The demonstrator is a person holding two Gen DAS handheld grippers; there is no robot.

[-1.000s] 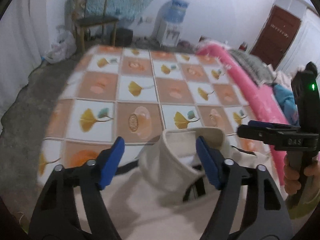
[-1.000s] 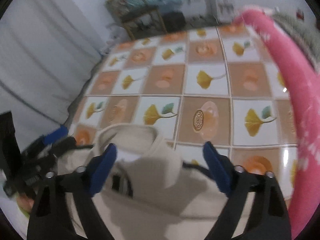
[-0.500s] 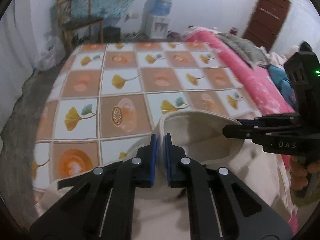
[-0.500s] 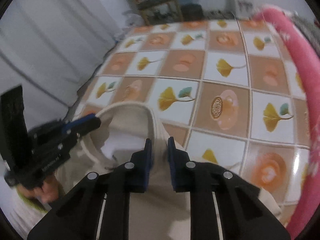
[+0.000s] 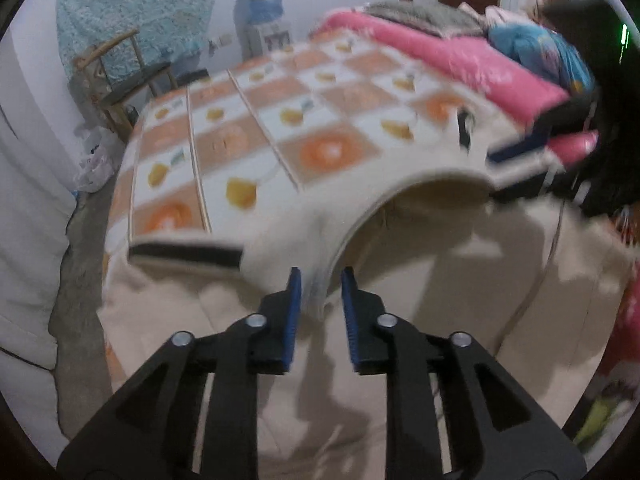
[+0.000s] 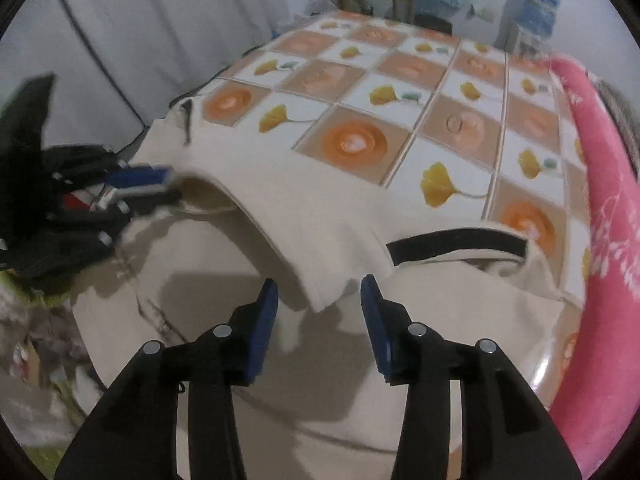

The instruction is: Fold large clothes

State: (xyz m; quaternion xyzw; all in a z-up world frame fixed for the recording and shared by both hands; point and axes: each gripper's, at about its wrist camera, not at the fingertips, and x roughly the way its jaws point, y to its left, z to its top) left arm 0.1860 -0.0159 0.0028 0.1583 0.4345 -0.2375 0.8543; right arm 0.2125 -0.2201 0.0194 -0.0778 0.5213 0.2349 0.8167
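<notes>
A large cream garment (image 5: pixel 420 300) with black trim strips lies spread on the tiled table; it also shows in the right wrist view (image 6: pixel 280 208). Its upper edge is stretched wide across the table. My left gripper (image 5: pixel 319 312) has its jaws slightly parted with the garment's edge between them. My right gripper (image 6: pixel 319 320) is open, and a corner of the cream edge hangs between its blue pads without touching them. The other gripper shows blurred at the far side in each view.
The table top (image 6: pixel 400 92) has orange and white tiles with yellow leaf prints. A pink quilt (image 6: pixel 600 200) lies along the right side. A wooden chair (image 5: pixel 116 76) and water dispenser (image 5: pixel 264 16) stand behind. A white curtain (image 6: pixel 140 32) hangs to the left.
Both grippers were shut on the garment's collar edge half a second ago; they have pulled apart, spreading the garment wide. The right jaws have opened and the left jaws have parted slightly.
</notes>
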